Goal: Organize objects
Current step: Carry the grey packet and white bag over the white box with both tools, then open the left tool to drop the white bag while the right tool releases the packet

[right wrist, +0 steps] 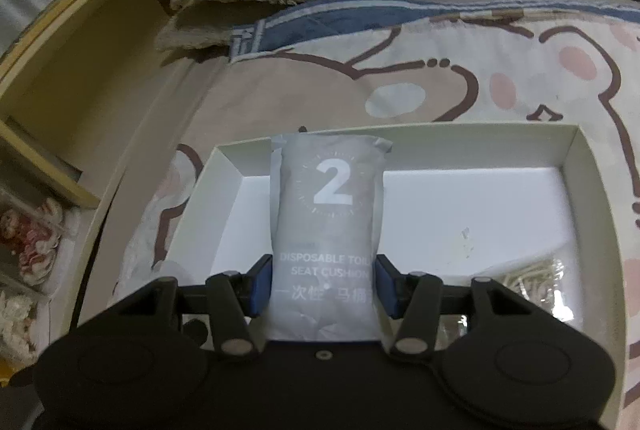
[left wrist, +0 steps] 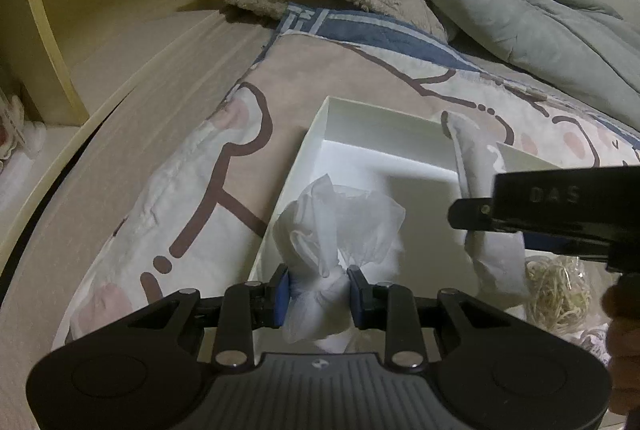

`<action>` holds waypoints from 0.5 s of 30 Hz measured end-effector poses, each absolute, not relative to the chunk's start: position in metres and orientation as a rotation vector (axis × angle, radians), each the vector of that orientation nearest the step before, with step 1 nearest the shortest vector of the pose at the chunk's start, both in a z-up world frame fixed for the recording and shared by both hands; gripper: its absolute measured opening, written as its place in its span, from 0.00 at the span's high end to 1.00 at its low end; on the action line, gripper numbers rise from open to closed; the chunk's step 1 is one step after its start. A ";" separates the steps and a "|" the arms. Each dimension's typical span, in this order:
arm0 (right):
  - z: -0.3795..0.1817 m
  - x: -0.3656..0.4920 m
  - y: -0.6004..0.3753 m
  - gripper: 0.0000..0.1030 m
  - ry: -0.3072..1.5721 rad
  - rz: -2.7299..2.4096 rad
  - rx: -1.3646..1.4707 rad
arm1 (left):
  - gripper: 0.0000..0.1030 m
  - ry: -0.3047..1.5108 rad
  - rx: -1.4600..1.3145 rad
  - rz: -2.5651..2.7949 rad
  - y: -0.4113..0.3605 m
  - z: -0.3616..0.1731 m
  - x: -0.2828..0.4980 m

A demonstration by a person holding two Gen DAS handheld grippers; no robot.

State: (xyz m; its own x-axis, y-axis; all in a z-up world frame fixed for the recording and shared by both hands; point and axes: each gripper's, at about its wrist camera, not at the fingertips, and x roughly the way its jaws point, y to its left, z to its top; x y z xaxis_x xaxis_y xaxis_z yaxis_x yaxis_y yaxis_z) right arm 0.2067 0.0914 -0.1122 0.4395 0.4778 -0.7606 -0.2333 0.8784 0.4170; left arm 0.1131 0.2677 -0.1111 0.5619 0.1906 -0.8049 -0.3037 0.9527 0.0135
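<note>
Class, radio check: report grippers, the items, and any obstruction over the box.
Left gripper shut on tied white bag. Right gripper shut on grey seat-cushion packet. Both over white box; rubber-band bag in its corner.

two close wrist views angled down, sharing the white box [left wrist: 320, 125] [right wrist: 576, 149]

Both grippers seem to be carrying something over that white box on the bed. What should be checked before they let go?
1. Left gripper shut on the knotted plastic bag: ok.
2. Right gripper shut on the toilet seat cushion packet: ok.
3. White box open: ok.
4. Free floor inside the box: ok.
5. Rubber bands clear of the drop spot: cannot tell.
</note>
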 end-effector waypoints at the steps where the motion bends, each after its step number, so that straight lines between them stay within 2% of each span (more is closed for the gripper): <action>1: -0.114 0.207 0.093 0.46 1.028 0.442 0.269 | 0.70 0.932 -0.132 0.290 0.268 -0.113 0.114; 3: -0.116 0.209 0.095 0.41 1.033 0.434 0.275 | 0.70 0.935 -0.137 0.285 0.269 -0.114 0.115; 5: -0.118 0.210 0.098 0.31 1.043 0.418 0.276 | 0.70 0.938 -0.141 0.281 0.268 -0.116 0.117; 6: -0.118 0.210 0.098 0.28 1.054 0.411 0.276 | 0.70 0.940 -0.143 0.279 0.268 -0.116 0.118; 12: -0.116 0.206 0.089 0.28 1.072 0.433 0.290 | 0.69 0.959 -0.137 0.272 0.264 -0.121 0.126; 15: -0.112 0.205 0.083 0.28 1.068 0.445 0.302 | 0.63 0.957 -0.128 0.288 0.262 -0.120 0.125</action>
State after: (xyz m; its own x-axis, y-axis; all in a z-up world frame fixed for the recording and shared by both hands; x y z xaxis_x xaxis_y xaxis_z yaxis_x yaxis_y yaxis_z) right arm 0.2045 0.0833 -0.1121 0.4068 0.4887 -0.7718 -0.2032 0.8721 0.4451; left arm 0.1254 0.2620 -0.1196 0.5415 0.1856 -0.8199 -0.2982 0.9543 0.0191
